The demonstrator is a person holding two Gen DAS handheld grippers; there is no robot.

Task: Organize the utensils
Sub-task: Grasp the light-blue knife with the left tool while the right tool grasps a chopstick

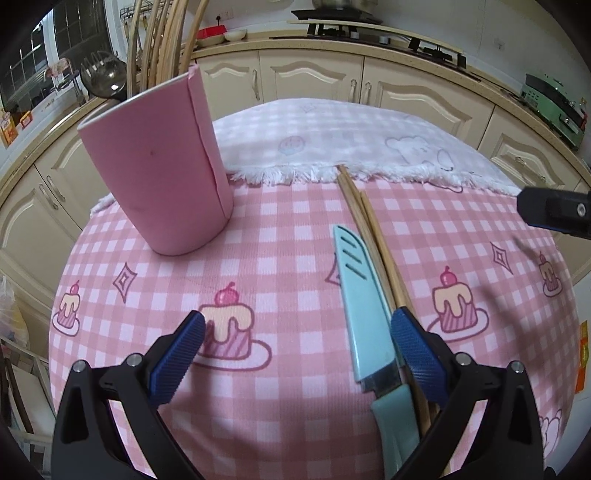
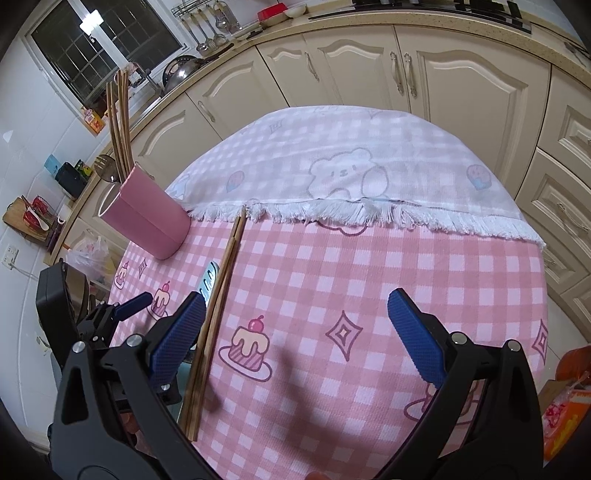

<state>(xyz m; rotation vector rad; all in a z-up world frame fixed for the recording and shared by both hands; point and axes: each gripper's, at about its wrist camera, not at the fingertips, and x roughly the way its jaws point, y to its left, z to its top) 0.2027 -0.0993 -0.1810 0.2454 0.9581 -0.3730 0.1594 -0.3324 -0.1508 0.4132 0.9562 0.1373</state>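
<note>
A pink utensil cup (image 1: 162, 173) stands at the table's left with several wooden chopsticks (image 1: 162, 44) in it; it also shows in the right wrist view (image 2: 147, 218). A light-blue knife (image 1: 364, 314) in its sheath lies on the pink checked cloth, with loose wooden chopsticks (image 1: 373, 240) along its right side. My left gripper (image 1: 297, 332) is open just above the cloth, its right finger beside the knife and chopsticks. My right gripper (image 2: 295, 314) is open and empty, its left finger next to the loose chopsticks (image 2: 218, 295). The knife tip (image 2: 208, 282) peeks out behind that finger.
A white fringed cloth (image 1: 332, 147) covers the table's far half. Cream kitchen cabinets (image 1: 314, 77) and a countertop curve behind the table. A stove (image 1: 332, 18) and bowls sit on the counter. The right gripper's body (image 1: 554, 214) shows at the right edge of the left wrist view.
</note>
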